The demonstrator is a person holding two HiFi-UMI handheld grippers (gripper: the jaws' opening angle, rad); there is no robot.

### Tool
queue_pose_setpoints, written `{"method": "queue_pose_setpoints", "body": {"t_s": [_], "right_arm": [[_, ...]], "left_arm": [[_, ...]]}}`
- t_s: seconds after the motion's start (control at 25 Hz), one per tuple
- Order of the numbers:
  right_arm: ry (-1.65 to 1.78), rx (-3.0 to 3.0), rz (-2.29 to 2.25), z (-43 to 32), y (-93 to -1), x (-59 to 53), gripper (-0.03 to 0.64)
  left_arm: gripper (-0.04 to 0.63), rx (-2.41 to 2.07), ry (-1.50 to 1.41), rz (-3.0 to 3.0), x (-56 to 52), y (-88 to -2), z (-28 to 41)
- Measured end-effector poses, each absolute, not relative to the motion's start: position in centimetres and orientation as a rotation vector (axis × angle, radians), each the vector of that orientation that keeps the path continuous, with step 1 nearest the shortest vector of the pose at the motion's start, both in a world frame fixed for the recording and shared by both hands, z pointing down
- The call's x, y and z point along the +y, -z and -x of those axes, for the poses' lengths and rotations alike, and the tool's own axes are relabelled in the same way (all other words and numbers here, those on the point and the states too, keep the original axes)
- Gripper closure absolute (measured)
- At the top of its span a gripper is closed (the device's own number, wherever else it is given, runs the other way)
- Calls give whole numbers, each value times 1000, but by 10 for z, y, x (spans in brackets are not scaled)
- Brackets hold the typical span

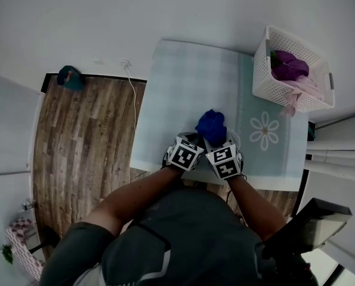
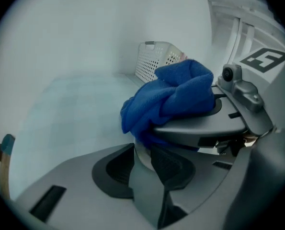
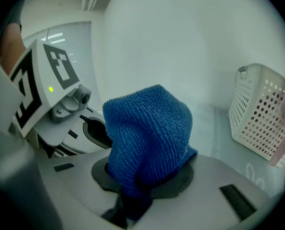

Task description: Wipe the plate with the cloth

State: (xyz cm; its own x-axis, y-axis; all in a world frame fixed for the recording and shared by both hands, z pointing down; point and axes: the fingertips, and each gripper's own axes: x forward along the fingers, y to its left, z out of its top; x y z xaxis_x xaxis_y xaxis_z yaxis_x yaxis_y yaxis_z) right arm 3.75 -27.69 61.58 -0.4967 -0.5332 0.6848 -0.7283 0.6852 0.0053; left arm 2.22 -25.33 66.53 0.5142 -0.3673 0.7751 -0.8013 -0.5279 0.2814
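Observation:
My two grippers hang side by side over the table's near edge. My right gripper (image 1: 216,138) (image 3: 141,191) is shut on a bunched blue cloth (image 1: 212,126) (image 3: 149,140), which stands up out of its jaws. The cloth (image 2: 173,99) also shows in the left gripper view, above the right gripper's grey jaw. My left gripper (image 1: 193,138) (image 2: 142,170) stands open, and a pale thin rim (image 2: 140,153), apparently the plate's, sits between its dark pads. In the head view only a white arc of the plate (image 1: 234,138) shows beside the right gripper; the grippers hide the remainder.
A white slotted basket (image 1: 262,70) (image 3: 257,114) with purple and pink clothes stands at the table's back right. The pale table cover (image 1: 189,88) has a daisy print (image 1: 264,130). At the left lies wooden floor (image 1: 82,154) with a white cable (image 1: 132,94).

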Motion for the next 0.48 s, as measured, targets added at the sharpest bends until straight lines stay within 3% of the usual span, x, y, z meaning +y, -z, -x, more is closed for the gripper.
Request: {"method": "queue_pose_setpoints", "body": {"t_s": [0.48], "right_arm": [[-527,-2096,-1105,-75,-636,-285,512]], "left_arm": [[489,-961,-851,-2116,-257,-667,-23]]}}
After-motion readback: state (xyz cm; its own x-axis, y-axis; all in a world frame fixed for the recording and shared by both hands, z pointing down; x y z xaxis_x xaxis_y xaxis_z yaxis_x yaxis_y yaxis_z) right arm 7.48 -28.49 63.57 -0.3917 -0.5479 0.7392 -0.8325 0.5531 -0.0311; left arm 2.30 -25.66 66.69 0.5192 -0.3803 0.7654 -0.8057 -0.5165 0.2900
